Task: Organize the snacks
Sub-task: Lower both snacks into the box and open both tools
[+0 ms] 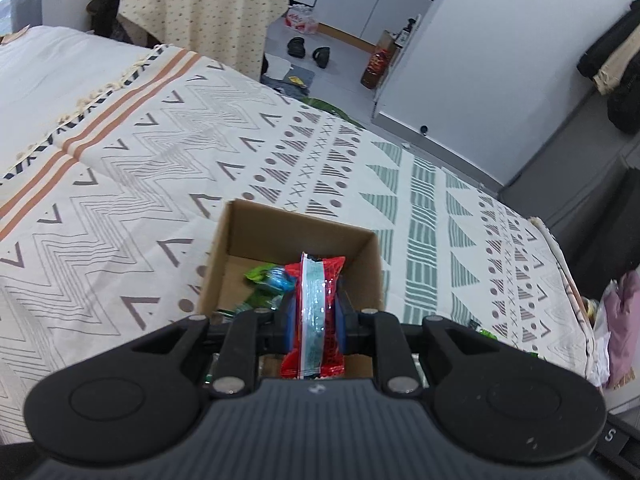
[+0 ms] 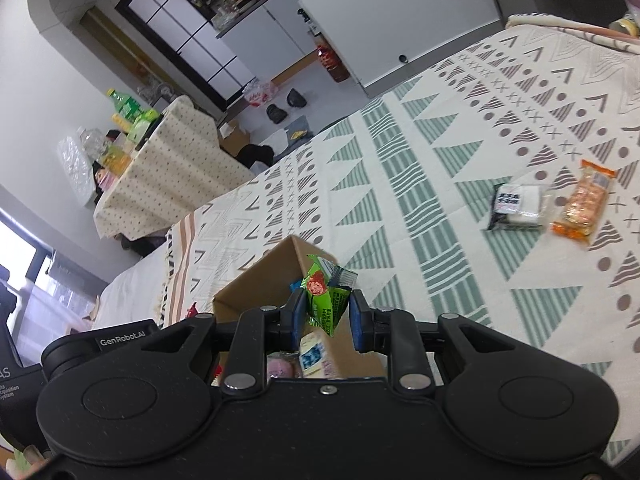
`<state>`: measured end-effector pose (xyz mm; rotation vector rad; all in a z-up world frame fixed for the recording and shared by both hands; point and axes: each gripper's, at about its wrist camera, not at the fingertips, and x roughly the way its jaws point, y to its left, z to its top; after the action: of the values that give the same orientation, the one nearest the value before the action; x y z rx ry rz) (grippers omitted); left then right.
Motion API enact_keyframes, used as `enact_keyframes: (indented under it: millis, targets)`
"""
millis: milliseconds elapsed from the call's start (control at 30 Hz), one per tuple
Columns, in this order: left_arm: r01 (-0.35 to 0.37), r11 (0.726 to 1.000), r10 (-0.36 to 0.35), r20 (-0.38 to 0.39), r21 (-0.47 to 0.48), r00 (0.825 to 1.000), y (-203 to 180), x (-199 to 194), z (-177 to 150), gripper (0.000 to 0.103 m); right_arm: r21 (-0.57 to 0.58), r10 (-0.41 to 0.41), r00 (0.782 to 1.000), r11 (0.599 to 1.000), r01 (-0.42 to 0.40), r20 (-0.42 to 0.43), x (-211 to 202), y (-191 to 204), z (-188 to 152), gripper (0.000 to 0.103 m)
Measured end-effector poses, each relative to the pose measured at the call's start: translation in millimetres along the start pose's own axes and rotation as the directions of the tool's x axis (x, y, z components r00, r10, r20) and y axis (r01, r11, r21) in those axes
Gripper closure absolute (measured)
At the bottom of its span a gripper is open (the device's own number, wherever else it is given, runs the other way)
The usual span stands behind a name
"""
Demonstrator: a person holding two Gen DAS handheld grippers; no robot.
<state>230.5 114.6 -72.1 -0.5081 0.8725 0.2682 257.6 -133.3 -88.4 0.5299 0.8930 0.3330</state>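
- Left tongs: drawn narrow, blue pads clamped on a red snack packet with a pale blue-white seam strip; printing on it too blurred to read. The packet is held edge-on above the open cardboard box.
- Cardboard box, left wrist view: plain brown, no print visible; a green wrapper and a blue-green one lie inside on its floor.
- Right tongs: narrow, pads gripping a green snack packet showing a red round picture and dark small print, not legible. It hangs just above the box's near corner.
- Writing readable in the right wrist view: "GenRobot.AI" in white on the black body of the other device at lower left; more white lettering below it is cut off.
- Loose snacks on the bed, well apart from the box: a black-and-white packet and, just beside it, an orange packet; labels unreadable.
- Surface: a bed under a cream bedspread patterned with grey chevrons, triangles, dots, green bars and orange stripes.
- Room: grey floor with black slippers, white cabinets, a table draped in a dotted cloth bearing green bottles.
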Motion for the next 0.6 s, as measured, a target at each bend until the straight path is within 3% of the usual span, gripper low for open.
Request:
enact_keyframes:
  millis: [467,600]
  targets:
    - [-0.054,0.996,0.05,-0.058,-0.074,0.997,40.3,12.7,11.8,0.076,-0.05,0.044,0.996,0.998,-0.048,-0.071,27.8,37.4,-12.1,0.08]
    - [-0.071,0.994,0.067,-0.052,-0.083,0.996,44.7,11.5,12.8,0.062,-0.078,0.049,0.995,0.995,-0.056,-0.087,29.9,45.8,-15.8,0.066]
